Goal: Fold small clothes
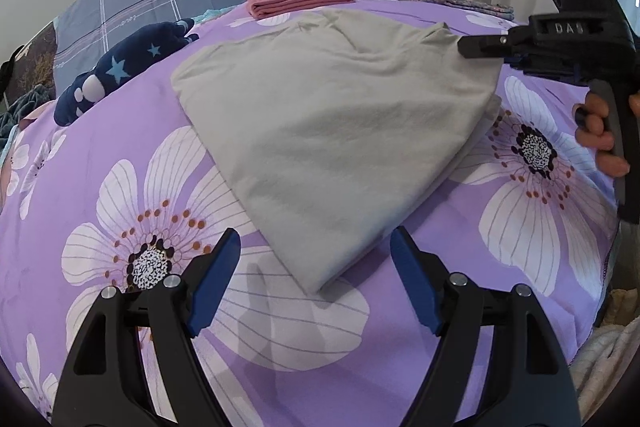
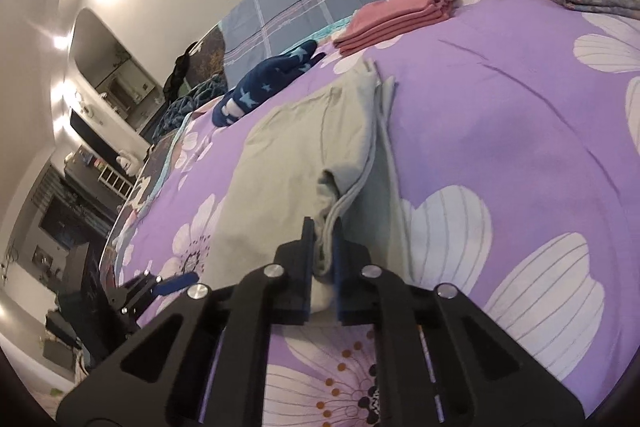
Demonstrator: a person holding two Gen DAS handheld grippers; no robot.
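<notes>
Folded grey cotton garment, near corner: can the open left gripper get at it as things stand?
Probably yes. The left gripper is open, with the folded grey cotton garment lying just ahead of its fingers, nothing between. The right gripper pinches the far edge only.

Grey garment (image 1: 336,131): soft matt cloth, lightly creased. Bedspread (image 1: 120,131): smooth printed fabric. Left gripper (image 1: 316,283): matt black plastic, blue pads (image 1: 218,279), shiny metal pins.
</notes>
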